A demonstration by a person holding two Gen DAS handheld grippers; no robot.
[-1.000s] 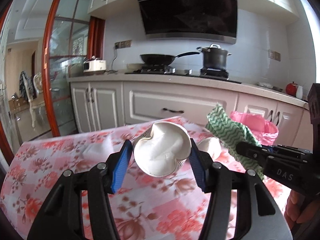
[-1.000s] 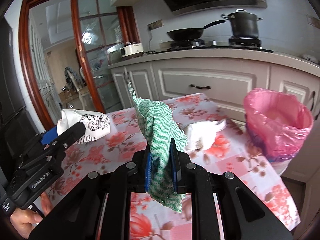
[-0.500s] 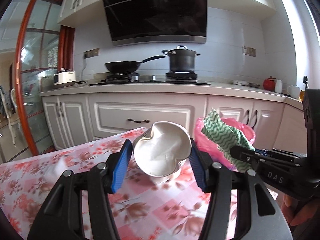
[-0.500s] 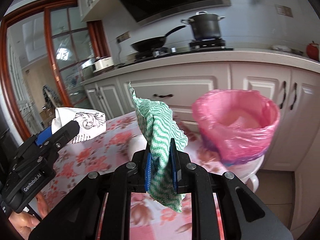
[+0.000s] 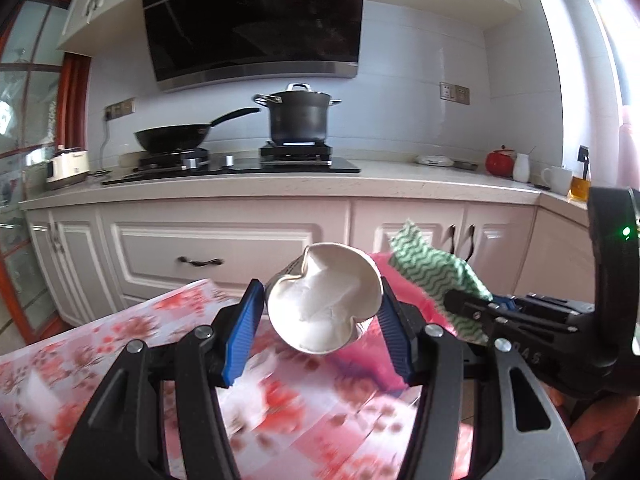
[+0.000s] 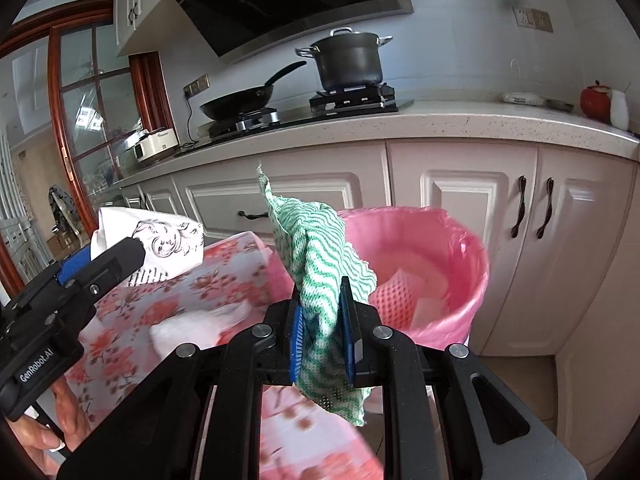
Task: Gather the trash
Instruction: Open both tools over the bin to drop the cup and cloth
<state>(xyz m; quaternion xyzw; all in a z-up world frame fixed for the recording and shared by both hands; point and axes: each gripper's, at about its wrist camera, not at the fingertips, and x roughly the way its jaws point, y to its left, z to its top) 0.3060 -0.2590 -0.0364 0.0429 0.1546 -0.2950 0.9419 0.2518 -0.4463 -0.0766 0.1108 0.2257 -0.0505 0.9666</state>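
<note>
Only the right wrist view shows paper point(image 6: 430, 304) inside the bin point(image 6: 476, 276).

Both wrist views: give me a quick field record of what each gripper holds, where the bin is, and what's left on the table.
left gripper: shut on paper cup, squeezed, mouth toward camera
right gripper: shut on green cloth, hanging loose
bin: pink liner, open, beyond the table edge, by the cabinets
bin contents: something pale inside, unclear what
table: floral cover
left on table: white tissue
</note>
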